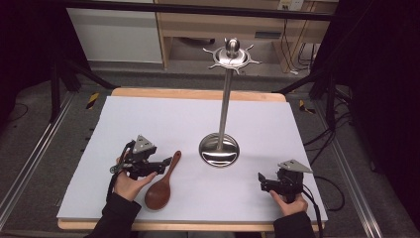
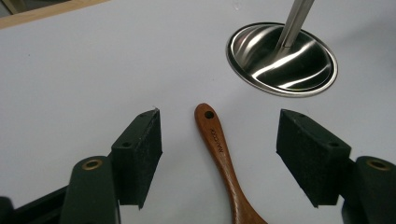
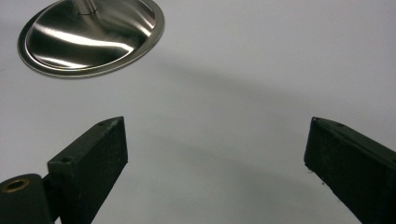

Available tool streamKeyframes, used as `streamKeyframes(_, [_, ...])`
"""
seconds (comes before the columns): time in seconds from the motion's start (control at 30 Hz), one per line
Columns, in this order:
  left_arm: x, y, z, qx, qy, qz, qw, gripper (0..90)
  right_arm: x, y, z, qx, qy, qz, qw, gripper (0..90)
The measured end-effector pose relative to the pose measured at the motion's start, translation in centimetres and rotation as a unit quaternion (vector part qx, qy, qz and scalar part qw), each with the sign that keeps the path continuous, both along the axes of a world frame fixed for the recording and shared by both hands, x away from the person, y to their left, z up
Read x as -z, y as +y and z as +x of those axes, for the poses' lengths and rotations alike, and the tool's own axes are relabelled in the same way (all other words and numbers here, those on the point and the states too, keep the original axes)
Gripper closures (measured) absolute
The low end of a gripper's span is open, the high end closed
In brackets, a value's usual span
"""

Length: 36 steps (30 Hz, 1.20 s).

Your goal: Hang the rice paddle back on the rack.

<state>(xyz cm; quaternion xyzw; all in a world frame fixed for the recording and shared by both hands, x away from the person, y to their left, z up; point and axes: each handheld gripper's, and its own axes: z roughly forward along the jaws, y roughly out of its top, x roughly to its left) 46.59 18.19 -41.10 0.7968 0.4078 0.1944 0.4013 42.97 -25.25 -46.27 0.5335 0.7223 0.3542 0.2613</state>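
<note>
Left gripper (image 1: 166, 162): held in the person's left hand (image 1: 128, 184) at the 8 o'clock sector of the table (image 1: 148, 114) in the high view. Jaw state: spread wide, nothing clamped. In the left gripper view (image 2: 219, 140) the two black jaws stand on either side of the spoon handle, with a clear gap to each pad; no contact is visible. The jaws point toward 2 o'clock, in the direction of the stand base.

Wooden spoon (image 1: 162, 183): lies flat on the white table surface, just beside the left gripper. The bowl sits at the 7 o'clock end, near the front edge of the table; the handle runs up toward 1 o'clock. In the left gripper view the spoon (image 2: 223, 163) shows a small hole near the handle tip and lettering along the shaft, too small to read reliably.

Steel stand (image 1: 225, 99): upright, near table centre. Its round dished base (image 1: 219, 150) rests on the surface at 2 o'clock from the spoon tip, apart from it. A vertical pole rises to a top disc with radial hooks and a ball finial. The base also appears in the left gripper view (image 2: 282, 59) and in the right gripper view (image 3: 91, 35).

Right gripper (image 1: 261, 179): held in the person's right hand (image 1: 287, 203) at the 4 o'clock sector, well apart from the spoon. Jaw state: spread wide, with bare table between the jaws (image 3: 215, 140). It points toward 10 o'clock, with the stand base ahead of it.
</note>
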Motion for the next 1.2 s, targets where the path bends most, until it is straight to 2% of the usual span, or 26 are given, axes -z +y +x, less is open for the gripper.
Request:
streamKeyframes(0.1, [0.3,-0.5,0.3,0.004,0.01,0.01,0.9999,30.5,-0.1,0.0,0.0,-0.002,-0.002,0.001,1.0,5.9])
streamKeyframes(0.13, [0.4,-0.7,0.4,0.006,0.018,0.02,0.9996,31.2,-0.1,0.0,0.0,-0.002,-0.004,0.001,1.0,5.8])
streamKeyframes(0.23, [0.5,-0.9,0.5,0.006,0.025,0.026,0.9993,32.9,-0.1,0.0,0.0,-0.003,-0.002,0.001,1.0,5.8])
streamKeyframes(0.27, [0.7,-1.0,0.7,0.005,0.035,0.033,0.9989,33.6,0.0,0.0,0.0,-0.004,-0.001,-0.001,1.0,5.8])
streamKeyframes(0.33, [0.7,-1.0,0.7,0.006,0.037,0.035,0.9987,34.2,0.0,0.1,0.0,-0.006,-0.002,-0.002,1.0,5.8])
streamKeyframes(0.4, [1.0,-1.2,0.7,0.007,0.044,0.049,0.9978,36.1,-0.1,0.2,0.0,-0.005,-0.002,-0.006,1.0,5.9])
streamKeyframes(0.43, [1.0,-1.2,0.7,0.007,0.044,0.049,0.9978,36.9,-0.1,0.2,0.0,-0.005,-0.002,-0.006,1.0,5.9])
streamKeyframes(0.47, [1.1,-1.4,0.7,0.009,0.049,0.059,0.997,37.4,0.0,0.2,0.0,-0.007,-0.002,-0.007,0.9999,6.0])
streamKeyframes(0.5, [1.1,-1.4,0.7,0.009,0.049,0.059,0.997,38.0,0.0,0.2,0.0,-0.007,-0.002,-0.007,0.9999,6.0])
streamKeyframes(0.73, [1.9,-2.0,1.0,0.018,0.082,0.074,0.9937,43.1,0.0,0.3,0.0,-0.009,0.001,-0.011,0.9999,6.2])
streamKeyframes(0.87, [2.5,-2.3,1.4,0.019,0.099,0.082,0.9915,49.8,0.1,0.3,0.0,-0.009,0.003,-0.012,0.9999,6.7])
streamKeyframes(1.03, [2.9,-2.6,1.4,0.02,0.109,0.091,0.9897,54.3,0.1,0.4,0.0,-0.009,0.004,-0.012,0.9999,6.7])
streamKeyframes(1.07, [3.1,-2.6,1.5,0.023,0.115,0.097,0.9883,55.4,0.1,0.4,0.0,-0.01,0.003,-0.012,0.9999,6.7])
streamKeyframes(1.2, [3.4,-2.8,1.6,0.016,0.124,0.104,0.9867,60.1,0.1,0.5,0.0,-0.01,0.007,-0.009,0.9999,6.8])
